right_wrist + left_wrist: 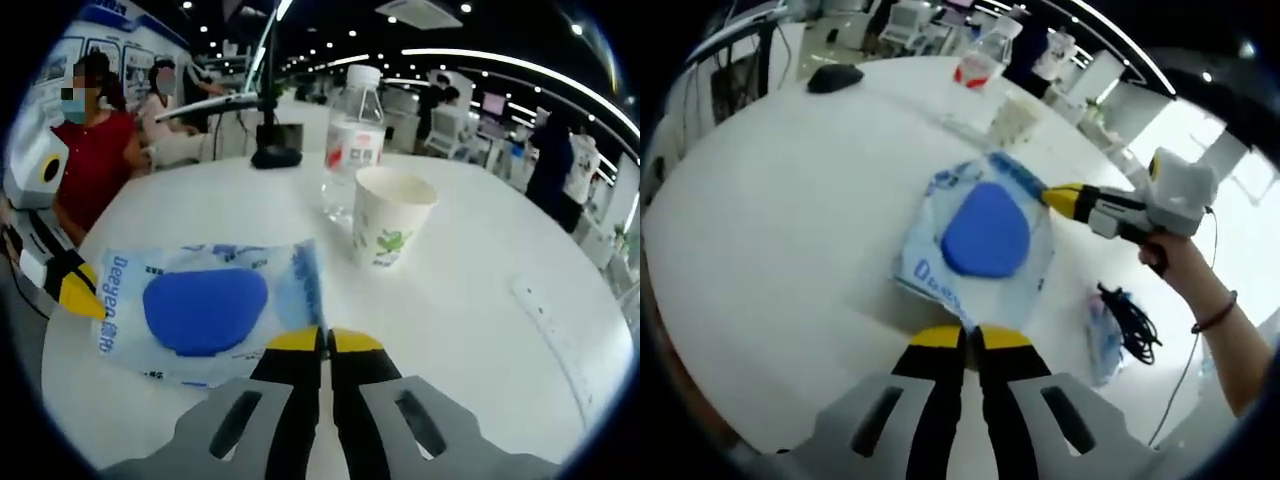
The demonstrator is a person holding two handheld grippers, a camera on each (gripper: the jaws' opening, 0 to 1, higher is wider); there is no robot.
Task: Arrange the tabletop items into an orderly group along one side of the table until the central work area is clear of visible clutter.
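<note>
A clear plastic packet (985,235) with blue print and a blue rounded pad inside lies on the white round table (790,220). My left gripper (969,338) sits at the packet's near edge, its yellow-tipped jaws shut on the plastic. My right gripper (1058,197) comes in from the right, held by a hand, and meets the packet's far corner. In the right gripper view the packet (205,308) lies left of centre. There my right gripper (322,342) is shut on its near right corner, and the left gripper (78,290) touches its left edge.
A water bottle (352,130) and a paper cup (390,215) stand behind the packet, with a clear strip (555,340) to the right. A black mouse (835,77) lies at the far rim, a black cable (1130,320) beside a small bag (1102,335). People sit beyond the table.
</note>
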